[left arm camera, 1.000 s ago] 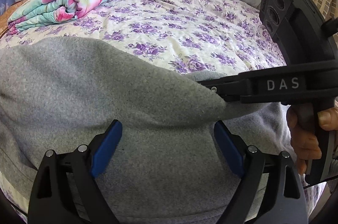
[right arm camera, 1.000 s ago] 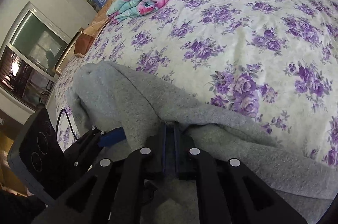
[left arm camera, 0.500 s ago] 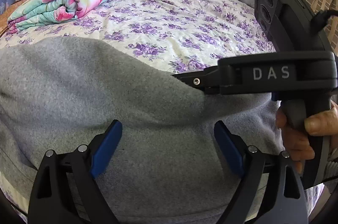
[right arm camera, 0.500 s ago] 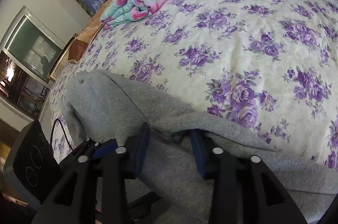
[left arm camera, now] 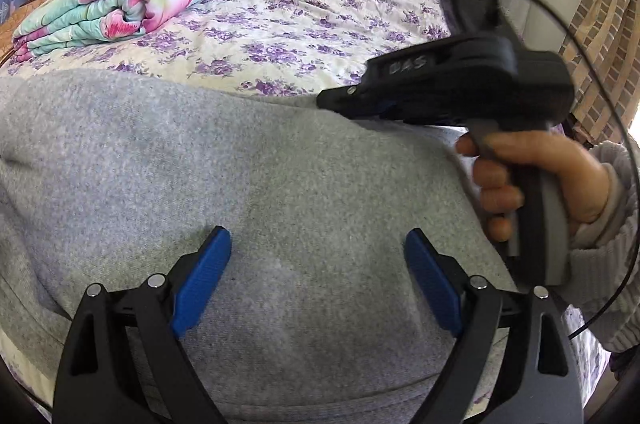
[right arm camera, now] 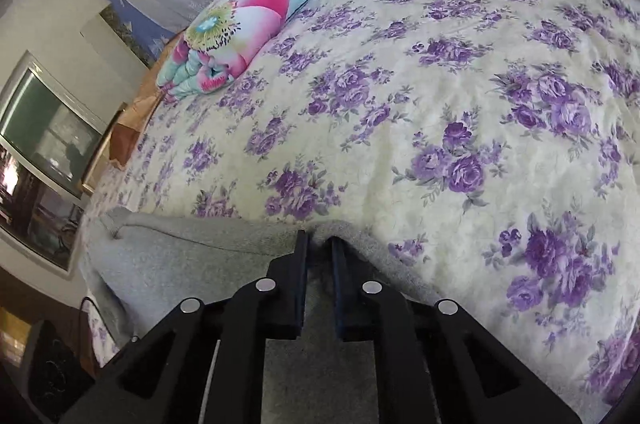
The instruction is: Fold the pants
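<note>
On one floral bed [right arm camera: 460,95] — one grey pants [left arm camera: 280,175], left claw [left arm camera: 316,276] wide, right claw [right arm camera: 318,248] closing on hem.

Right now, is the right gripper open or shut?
Closing on the grey pants: the right gripper has its fingers nearly together, with a fabric edge pinched between them.

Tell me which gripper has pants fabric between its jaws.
The right gripper: its jaws are closing on the far edge of the grey pants. The left gripper is wide open, pinching nothing.
</note>
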